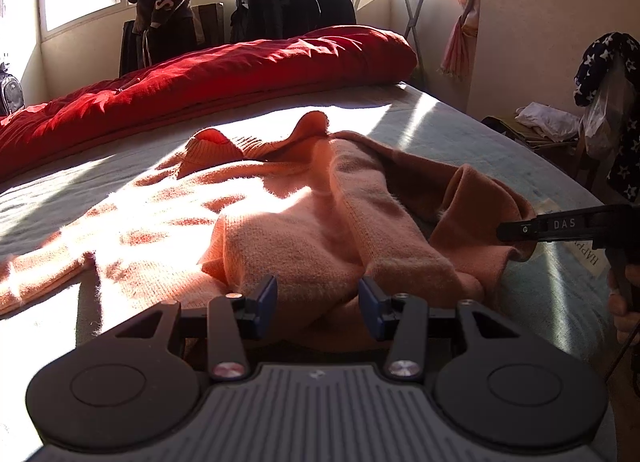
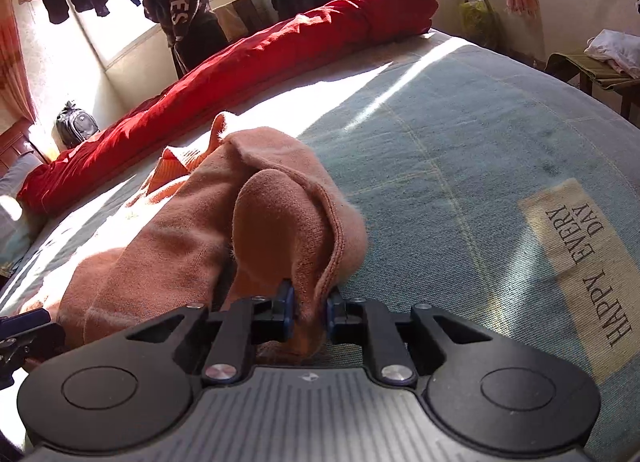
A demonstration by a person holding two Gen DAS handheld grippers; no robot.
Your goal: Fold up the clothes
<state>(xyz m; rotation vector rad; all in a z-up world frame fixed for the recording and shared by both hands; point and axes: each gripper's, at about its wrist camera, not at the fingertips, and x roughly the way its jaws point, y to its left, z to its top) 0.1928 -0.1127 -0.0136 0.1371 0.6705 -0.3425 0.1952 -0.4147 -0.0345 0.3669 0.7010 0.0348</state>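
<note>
Sweater (image 1: 280, 198), a fuzzy peach-orange knit, lies spread on the bed (image 1: 460, 130), collar at the far end and one sleeve trailing off to the near left. The right gripper (image 2: 310, 304) is pinching the hem edge at the sweater's right side, its pads pressed onto a bunched fold of cloth and lifting it clear of the bedcover. The left gripper (image 1: 318, 298) has its jaws spread, with the near hem bulging up between them; the pads do not seem to press on it, so it looks like it is only poised there.

To do this fold well, I would carry the pinched edge leftward across the body in a low arc, keeping the cloth taut enough that it lands flat, not in a roll. The left gripper should pin or pinch the near hem first, so the body does not drag along.

A red quilt (image 1: 224, 74) lies along the far side, well apart from the sweater. The printed label (image 2: 580, 262) on the bedcover sits to the right. A person (image 1: 164, 2) stands by the window, clear of the work. Nothing blocks the fold path.
</note>
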